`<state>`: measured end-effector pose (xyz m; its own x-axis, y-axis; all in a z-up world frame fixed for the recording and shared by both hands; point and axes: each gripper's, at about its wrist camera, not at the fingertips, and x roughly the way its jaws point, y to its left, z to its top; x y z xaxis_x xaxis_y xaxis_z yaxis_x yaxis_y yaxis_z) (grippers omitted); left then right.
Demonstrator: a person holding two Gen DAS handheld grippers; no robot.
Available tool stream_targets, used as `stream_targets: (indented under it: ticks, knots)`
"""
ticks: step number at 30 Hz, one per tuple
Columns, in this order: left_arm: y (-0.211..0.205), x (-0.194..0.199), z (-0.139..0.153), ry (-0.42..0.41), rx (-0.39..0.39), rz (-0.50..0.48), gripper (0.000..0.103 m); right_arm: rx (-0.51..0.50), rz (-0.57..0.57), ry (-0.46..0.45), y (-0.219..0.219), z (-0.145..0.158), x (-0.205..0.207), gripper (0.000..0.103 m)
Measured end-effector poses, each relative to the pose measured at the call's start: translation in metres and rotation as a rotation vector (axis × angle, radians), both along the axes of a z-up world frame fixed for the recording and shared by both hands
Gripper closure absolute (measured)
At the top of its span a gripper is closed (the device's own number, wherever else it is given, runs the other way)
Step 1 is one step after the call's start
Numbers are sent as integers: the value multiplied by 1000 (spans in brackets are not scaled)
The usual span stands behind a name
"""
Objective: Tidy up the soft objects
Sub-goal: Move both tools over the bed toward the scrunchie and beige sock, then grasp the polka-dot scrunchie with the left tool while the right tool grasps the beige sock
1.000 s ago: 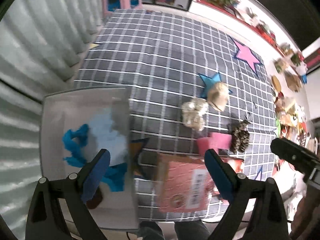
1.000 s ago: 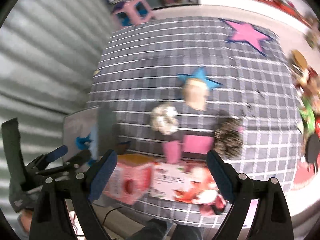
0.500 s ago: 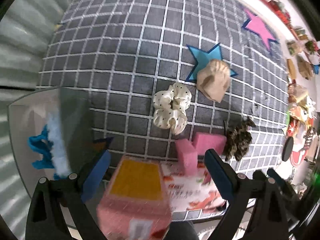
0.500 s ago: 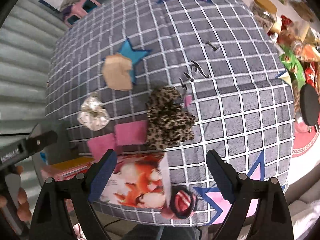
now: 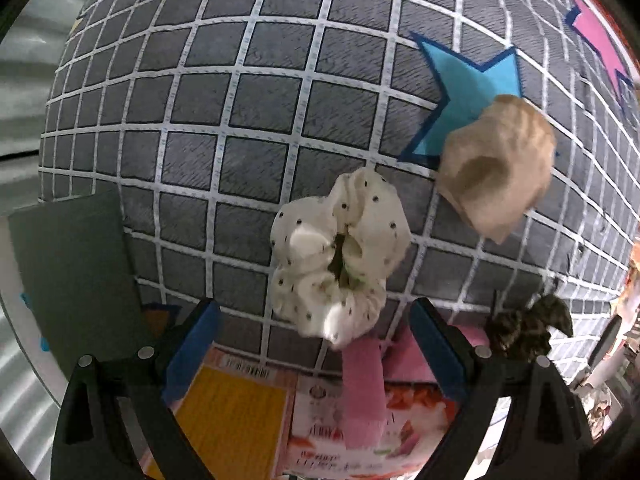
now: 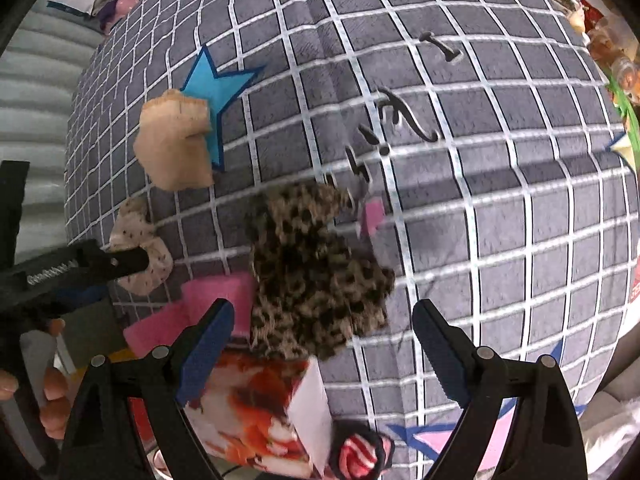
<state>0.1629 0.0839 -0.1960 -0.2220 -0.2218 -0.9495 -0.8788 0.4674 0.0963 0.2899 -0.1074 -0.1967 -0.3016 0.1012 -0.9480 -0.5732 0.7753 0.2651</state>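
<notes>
A white dotted scrunchie (image 5: 338,256) lies on the grey checked cloth (image 5: 248,112), just beyond my left gripper (image 5: 314,334), which is open with nothing between its blue pads. A tan folded cloth (image 5: 500,164) rests on a blue star to its right. In the right wrist view a leopard-print scrunchie (image 6: 316,272) sits just ahead of my open right gripper (image 6: 322,340). Pink sponge pieces (image 6: 212,304) lie left of it. The white scrunchie (image 6: 142,246) and tan cloth (image 6: 174,146) show farther left, with the left gripper's black finger across the scrunchie.
A clear bin's wall (image 5: 68,276) stands at the left. Pink and orange printed boxes (image 5: 248,412) lie at the near table edge, with a red striped item (image 6: 358,456) beside them. Small black clips (image 6: 408,116) lie on the cloth. Cluttered items line the far right (image 6: 612,60).
Both grippers have dropped toward the table and tilted downward. The left now hangs over the white scrunchie, the right over the leopard scrunchie. The bin has slid to the left edge.
</notes>
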Motion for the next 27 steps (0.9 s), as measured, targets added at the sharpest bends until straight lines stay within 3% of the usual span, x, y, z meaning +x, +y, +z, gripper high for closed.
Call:
stream_targets:
  ticks: [12,19,24,25,27]
  knots:
    - [-12,-2,-47,61,-9,48,7,148,51,14,87,8,23,11]
    - [-16,-16,-55,69,-6,83,7,145,113,67,140,-18,9,11]
    - [4,-18,-51,85,-20,106,8,134,131,110,148,-36,3,11]
    - [4,-19,-53,85,-20,110,8,146,133,103,149,-34,4,12]
    - [5,-18,-55,77,-19,114,11,142,167,83,151,-31,4,32]
